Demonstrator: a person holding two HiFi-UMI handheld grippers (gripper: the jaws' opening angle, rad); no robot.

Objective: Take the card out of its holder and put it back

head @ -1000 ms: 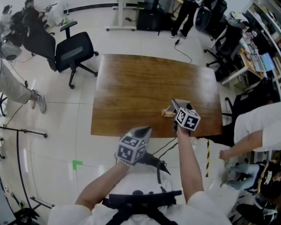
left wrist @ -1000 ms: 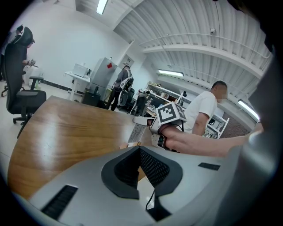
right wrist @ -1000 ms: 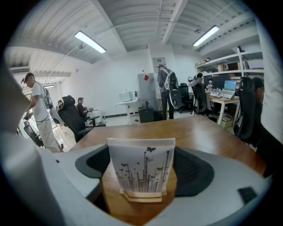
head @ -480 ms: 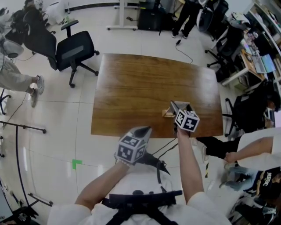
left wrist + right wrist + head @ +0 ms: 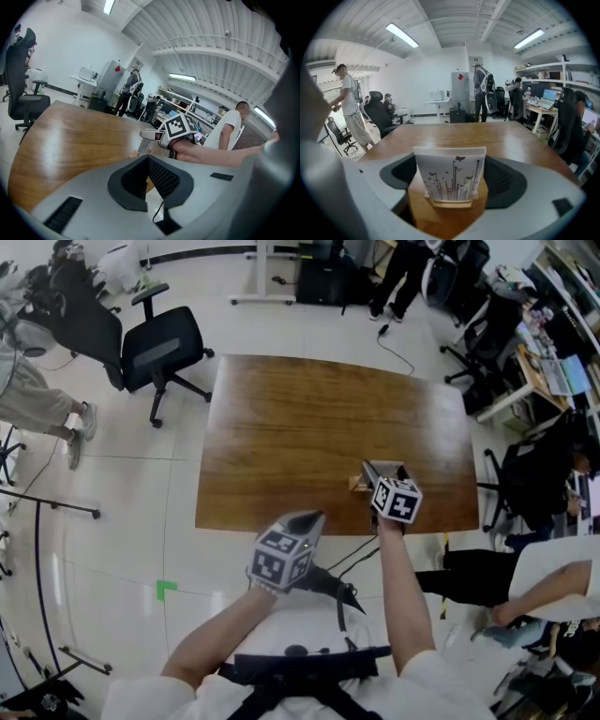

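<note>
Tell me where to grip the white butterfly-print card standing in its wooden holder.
Grip the white butterfly-print card by its two upright side edges, above the wooden holder, coming level at its printed face. It stands upright facing the right gripper, only its bottom slotted, so a straight lift should free it.

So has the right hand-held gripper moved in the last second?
No, not noticeably: the right hand-held gripper stays at the card in its wooden holder, near the table's front edge.
</note>
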